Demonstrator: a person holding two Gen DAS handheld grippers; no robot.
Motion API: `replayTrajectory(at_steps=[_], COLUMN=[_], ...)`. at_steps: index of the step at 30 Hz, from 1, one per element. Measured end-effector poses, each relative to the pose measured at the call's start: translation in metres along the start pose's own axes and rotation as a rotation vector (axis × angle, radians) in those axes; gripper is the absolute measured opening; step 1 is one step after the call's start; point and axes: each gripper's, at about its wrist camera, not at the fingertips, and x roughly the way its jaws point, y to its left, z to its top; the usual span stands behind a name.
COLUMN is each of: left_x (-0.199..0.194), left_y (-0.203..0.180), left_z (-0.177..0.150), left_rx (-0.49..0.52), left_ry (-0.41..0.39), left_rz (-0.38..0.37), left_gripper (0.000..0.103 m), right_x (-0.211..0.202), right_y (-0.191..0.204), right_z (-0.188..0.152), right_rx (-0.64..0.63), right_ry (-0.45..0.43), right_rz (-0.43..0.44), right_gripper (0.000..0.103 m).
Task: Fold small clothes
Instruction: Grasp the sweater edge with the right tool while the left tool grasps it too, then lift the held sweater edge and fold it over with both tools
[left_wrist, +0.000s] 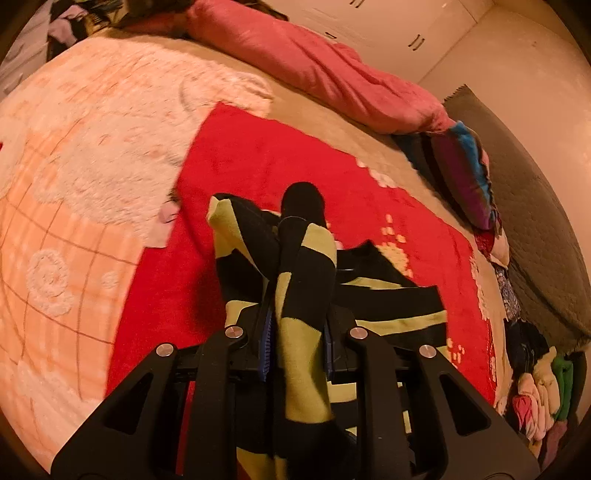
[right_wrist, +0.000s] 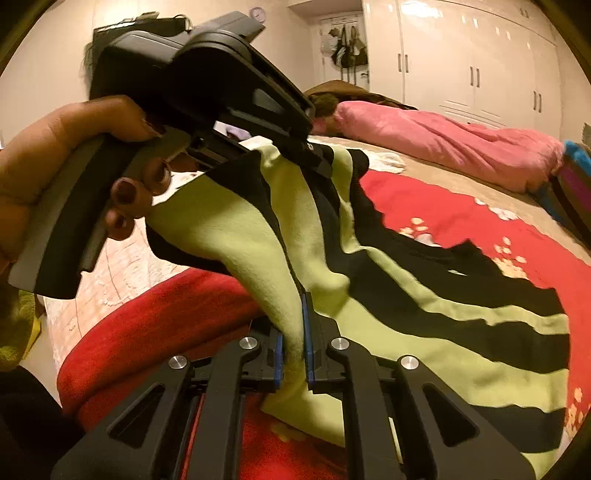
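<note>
red blanket (left_wrist: 258, 166), pink duvet (right_wrist: 443, 136), white wardrobe (right_wrist: 461, 59), clothes pile (left_wrist: 543, 387)

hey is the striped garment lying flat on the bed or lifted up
Partly lifted: both grippers' jaws pinch the striped garment raised, its far end trailing on the red blanket.

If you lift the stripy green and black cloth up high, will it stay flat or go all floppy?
Probably floppy: the striped garment already sags and wrinkles between the left hand-held gripper and the right hand-held gripper. It likely feels light, since thin pinches hold it up. It shouldn't slip much; the knit looks soft against the red blanket.
</note>
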Motion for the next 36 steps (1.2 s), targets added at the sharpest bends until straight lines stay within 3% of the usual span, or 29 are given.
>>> replayTrajectory(at_steps=[14, 29, 32, 34, 36], left_x=[0.017, 0.092, 0.080, 0.063, 0.049], left_y=[-0.110, -0.204, -0.201, -0.192, -0.180], left_z=[-0.008, -0.065, -0.072, -0.074, -0.075], left_rx=[0.095, 0.194, 0.192, 0.180, 0.176], left_ry=[0.030, 0.188, 0.146, 0.086, 0.034], left_rz=[-0.049, -0.118, -0.121, -0.099, -0.055], left_gripper=[0.013, 0.013, 0.024, 0.040, 0.048], right_x=[-0.069, -0.112, -0.120, -0.125, -0.132], right_y=[-0.059, -0.122, -0.121, -0.122, -0.132], right_z=[-0.017, -0.078, -0.089, -0.094, -0.099], right_rx=[0.130, 0.332, 0.322, 0.324, 0.352], right_ry=[-0.060, -0.002, 0.011, 0.015, 0.024], right_rz=[-0.053, -0.107, -0.107, -0.113, -0.112], right_gripper=[0.006, 0.006, 0.006, 0.006, 0.006])
